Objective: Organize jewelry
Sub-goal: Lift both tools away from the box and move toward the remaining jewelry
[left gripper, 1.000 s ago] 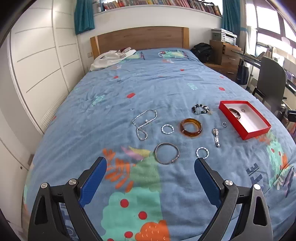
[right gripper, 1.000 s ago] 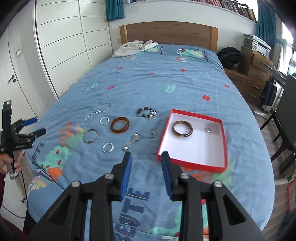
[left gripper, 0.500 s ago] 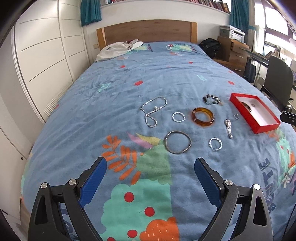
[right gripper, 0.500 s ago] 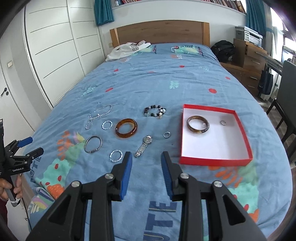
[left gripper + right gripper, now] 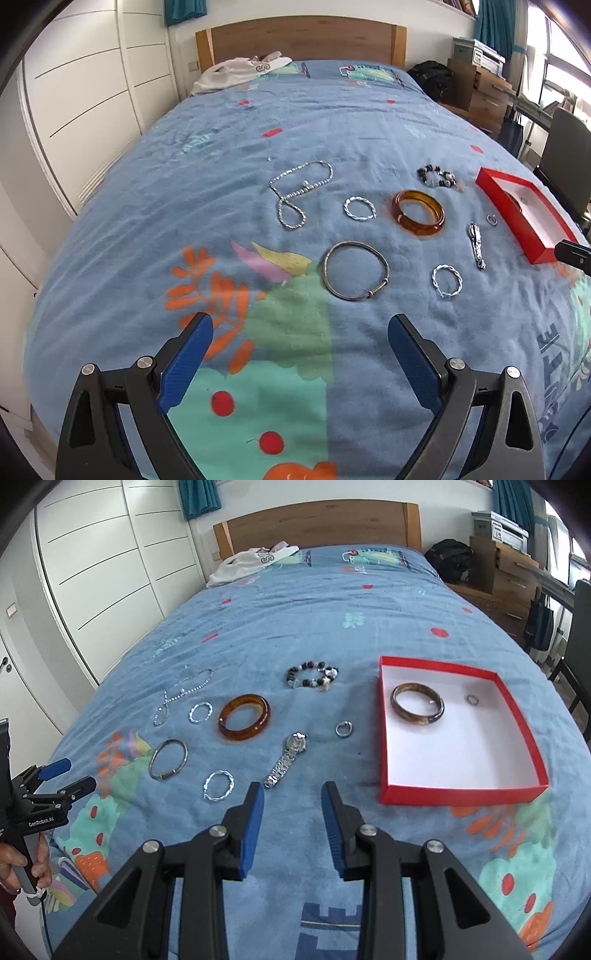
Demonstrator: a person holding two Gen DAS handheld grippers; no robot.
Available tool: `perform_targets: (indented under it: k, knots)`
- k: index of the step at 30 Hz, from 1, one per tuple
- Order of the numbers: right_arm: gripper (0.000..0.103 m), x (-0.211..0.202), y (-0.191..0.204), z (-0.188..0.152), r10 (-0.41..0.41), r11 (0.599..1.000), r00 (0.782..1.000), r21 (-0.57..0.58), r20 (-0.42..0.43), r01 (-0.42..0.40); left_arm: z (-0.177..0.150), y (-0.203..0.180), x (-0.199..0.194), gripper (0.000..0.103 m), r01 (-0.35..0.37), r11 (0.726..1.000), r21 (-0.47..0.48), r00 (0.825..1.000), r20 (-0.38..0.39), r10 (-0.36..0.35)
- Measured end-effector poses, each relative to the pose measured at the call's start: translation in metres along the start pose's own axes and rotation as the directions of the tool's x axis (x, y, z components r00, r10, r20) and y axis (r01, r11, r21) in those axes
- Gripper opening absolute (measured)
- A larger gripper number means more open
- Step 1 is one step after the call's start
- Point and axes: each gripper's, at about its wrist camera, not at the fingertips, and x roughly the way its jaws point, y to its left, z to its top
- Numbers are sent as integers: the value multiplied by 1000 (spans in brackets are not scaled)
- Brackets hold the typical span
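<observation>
**Jewelry on the bed, two pieces boxed**

A red box (image 5: 458,794) with a white floor sits on the blue bedspread (image 5: 332,620), right of the loose pieces. Inside lie a brown bangle (image 5: 417,703) near the far left corner and a small ring (image 5: 472,699) beside it, apart.

Outside the box, spread flat: an amber bangle (image 5: 243,717), glossy and translucent; a beaded bracelet (image 5: 312,675) beyond it; a silver watch (image 5: 286,759) lying diagonally; a ring (image 5: 344,729) between watch and box; a silver chain (image 5: 301,192) at the far left; two twisted silver hoops (image 5: 359,208) (image 5: 447,280); and a plain silver bracelet (image 5: 355,270).

The left gripper (image 5: 299,345) hangs above the bedspread with jaws wide apart, empty. The right gripper (image 5: 291,808) hangs near the watch, jaws parted a little, holding nothing.
</observation>
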Motion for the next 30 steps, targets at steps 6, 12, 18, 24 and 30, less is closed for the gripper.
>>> perform_targets:
  k: [6, 12, 18, 24, 30]
  knots:
    - [31, 18, -1, -8, 16, 1000, 1000, 16, -23, -15, -1, -7, 20, 95, 18, 1000, 4, 999, -32, -18]
    - [31, 35, 5, -16, 48, 999, 998, 19, -47, -47, 1, -13, 36, 95, 29, 1000, -1, 999, -45, -29]
    - [31, 47, 15, -17, 91, 996, 994, 3, -59, -91, 5, -16, 53, 95, 30, 1000, -6, 998, -59, -31]
    - [31, 55, 20, -16, 110, 994, 992, -10, -61, -111, 7, -18, 61, 95, 32, 999, -11, 998, -60, -33]
    - [31, 59, 8, -12, 80, 997, 996, 7, -49, -80, 7, -25, 65, 95, 41, 999, -10, 997, -63, -41]
